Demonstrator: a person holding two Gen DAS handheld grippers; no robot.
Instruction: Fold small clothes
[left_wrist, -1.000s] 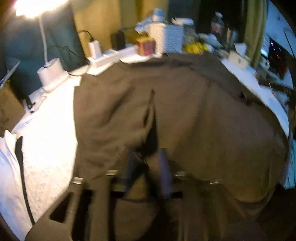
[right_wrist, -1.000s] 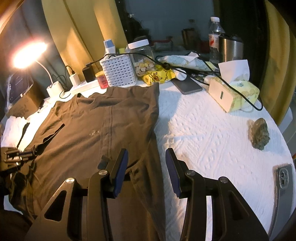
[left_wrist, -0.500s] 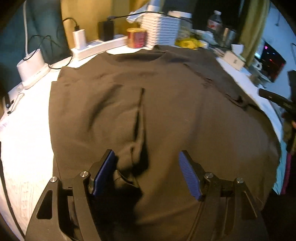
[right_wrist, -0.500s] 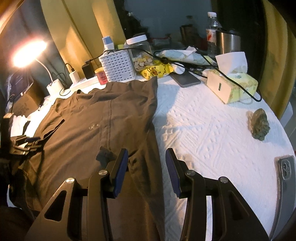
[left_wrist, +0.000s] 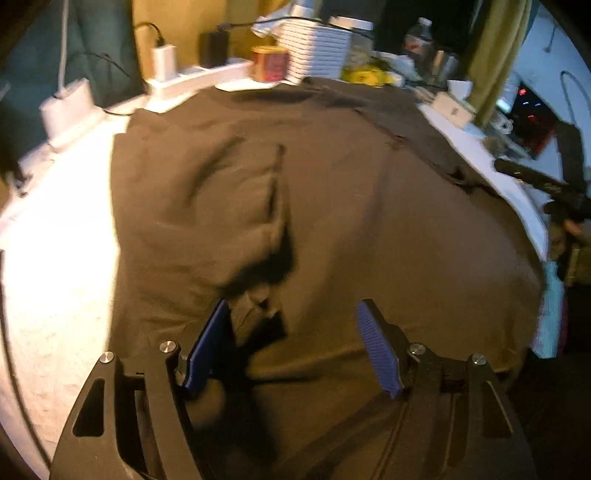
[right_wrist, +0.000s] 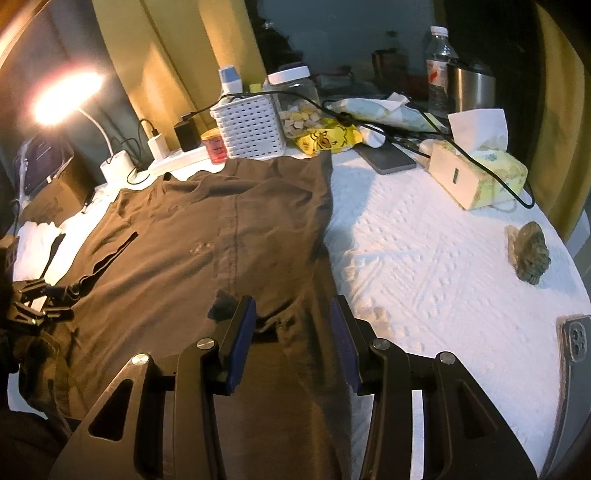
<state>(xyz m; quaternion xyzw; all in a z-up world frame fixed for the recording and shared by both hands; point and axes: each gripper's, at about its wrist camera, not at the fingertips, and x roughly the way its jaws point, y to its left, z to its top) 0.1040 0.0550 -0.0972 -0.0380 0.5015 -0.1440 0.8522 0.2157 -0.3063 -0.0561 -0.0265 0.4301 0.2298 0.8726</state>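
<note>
A dark brown T-shirt (left_wrist: 369, 221) lies spread on the white-covered table (right_wrist: 424, 258), its collar towards the clutter at the back. My left gripper (left_wrist: 291, 314) stands open low over the shirt's near left part. A small bunched fold of the cloth sits beside the left pad (left_wrist: 207, 343), and the right pad is clear of it. In the right wrist view the T-shirt (right_wrist: 184, 229) shows a long crease down its middle. My right gripper (right_wrist: 292, 306) is open above the shirt's right side edge, with the cloth lying flat under the gap. The left gripper (right_wrist: 40, 299) shows at the shirt's far left.
Along the back stand a white basket (right_wrist: 251, 125), a red tin (right_wrist: 215, 146), a power strip (right_wrist: 177, 160) with chargers and a lit lamp (right_wrist: 66, 96). To the right are a tissue box (right_wrist: 476, 173), a dark lump (right_wrist: 530, 254) and a phone (right_wrist: 574, 354) by the edge.
My left gripper's jaws have spread apart and let the pinched fold of shirt drop. That gripper has tipped down closer to the cloth. The right gripper has stayed put.
</note>
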